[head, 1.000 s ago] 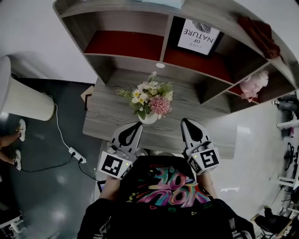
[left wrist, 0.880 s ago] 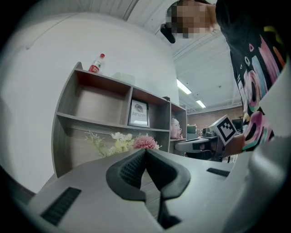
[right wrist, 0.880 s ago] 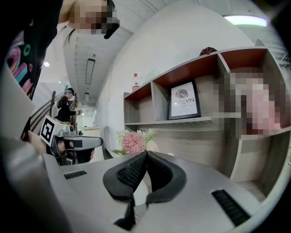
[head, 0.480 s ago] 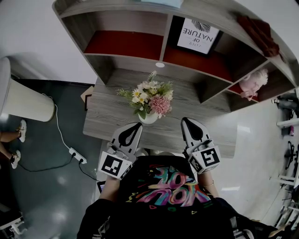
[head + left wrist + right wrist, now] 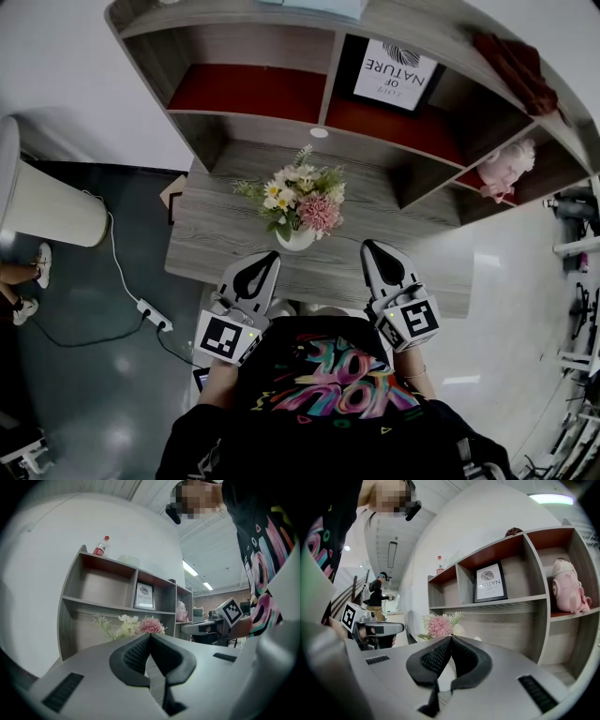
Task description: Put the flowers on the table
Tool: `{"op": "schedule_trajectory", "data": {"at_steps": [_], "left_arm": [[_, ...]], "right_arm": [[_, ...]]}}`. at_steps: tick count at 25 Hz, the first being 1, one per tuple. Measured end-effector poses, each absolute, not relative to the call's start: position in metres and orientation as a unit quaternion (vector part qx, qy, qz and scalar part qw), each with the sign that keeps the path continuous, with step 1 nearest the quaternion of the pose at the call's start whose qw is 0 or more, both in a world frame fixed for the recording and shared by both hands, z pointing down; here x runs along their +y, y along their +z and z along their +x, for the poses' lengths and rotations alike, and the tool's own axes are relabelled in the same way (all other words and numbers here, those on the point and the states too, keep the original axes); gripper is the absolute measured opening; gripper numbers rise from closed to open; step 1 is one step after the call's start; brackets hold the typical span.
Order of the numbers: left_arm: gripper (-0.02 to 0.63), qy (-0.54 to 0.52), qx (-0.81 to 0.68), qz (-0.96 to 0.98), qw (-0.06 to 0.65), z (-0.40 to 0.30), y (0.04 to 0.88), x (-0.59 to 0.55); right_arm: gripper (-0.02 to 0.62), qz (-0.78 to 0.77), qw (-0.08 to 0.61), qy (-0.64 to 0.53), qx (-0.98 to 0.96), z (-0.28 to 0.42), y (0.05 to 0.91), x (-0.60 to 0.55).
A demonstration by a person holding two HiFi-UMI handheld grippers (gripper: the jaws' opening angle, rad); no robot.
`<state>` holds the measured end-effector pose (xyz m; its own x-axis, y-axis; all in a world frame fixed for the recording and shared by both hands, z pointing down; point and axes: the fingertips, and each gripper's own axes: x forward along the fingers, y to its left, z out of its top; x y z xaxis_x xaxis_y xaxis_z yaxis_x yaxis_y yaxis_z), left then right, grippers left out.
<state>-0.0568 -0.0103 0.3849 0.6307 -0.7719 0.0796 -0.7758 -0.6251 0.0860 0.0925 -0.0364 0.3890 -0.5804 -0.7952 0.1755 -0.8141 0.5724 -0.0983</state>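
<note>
Look first to the bunch of pink, white and yellow flowers with green sprigs [image 5: 298,199], upright in a small round white vase [image 5: 298,239] on the grey wood-grain bench [image 5: 216,234], about midway along it and back from the near edge. Note behind it the grey wooden shelf unit with red back panels [image 5: 262,89], carrying a black-framed white print [image 5: 394,73] and a pink soft toy [image 5: 502,169]. Nearer the body, find the grey left gripper with black pads [image 5: 270,255] and the matching right gripper [image 5: 370,246], both at the bench's near edge, short of the vase and touching nothing. Read both pairs of jaws as pressed together, nothing between them. Take the placing as likely done, or possibly not begun if another spot is meant; hard to say from these views. If done, calls only for keeping both grippers clear of the vase. If not, calls for opening one pair of jaws, reaching low to the vase body rather than the stems, and closing gently: probably top-heavy, easy to tip.
</note>
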Motion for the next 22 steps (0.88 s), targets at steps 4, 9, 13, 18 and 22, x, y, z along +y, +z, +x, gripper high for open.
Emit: {"op": "schedule_trajectory", "data": {"at_steps": [4, 9, 13, 18, 22], "left_arm": [[0.025, 0.017, -0.430, 0.901, 0.054, -0.0569, 0.3835, -0.0117], [0.025, 0.017, -0.428, 0.902, 0.055, -0.0586, 0.3838, -0.0098], [0.025, 0.017, -0.426, 0.903, 0.059, -0.0589, 0.3854, -0.0082], [0.025, 0.013, -0.428, 0.902, 0.058, -0.0612, 0.3860, -0.0075], [0.025, 0.009, -0.428, 0.902, 0.058, -0.0612, 0.3861, -0.0086]], "right_arm": [[0.015, 0.453, 0.047, 0.086, -0.886, 0.0926, 0.3878, -0.0362], [0.015, 0.451, 0.043, 0.087, -0.887, 0.0902, 0.3879, -0.0328], [0.015, 0.453, 0.054, 0.083, -0.886, 0.0906, 0.3896, -0.0300], [0.015, 0.455, 0.063, 0.083, -0.884, 0.0898, 0.3910, -0.0273], [0.015, 0.451, 0.065, 0.083, -0.886, 0.0877, 0.3894, -0.0286]]}}
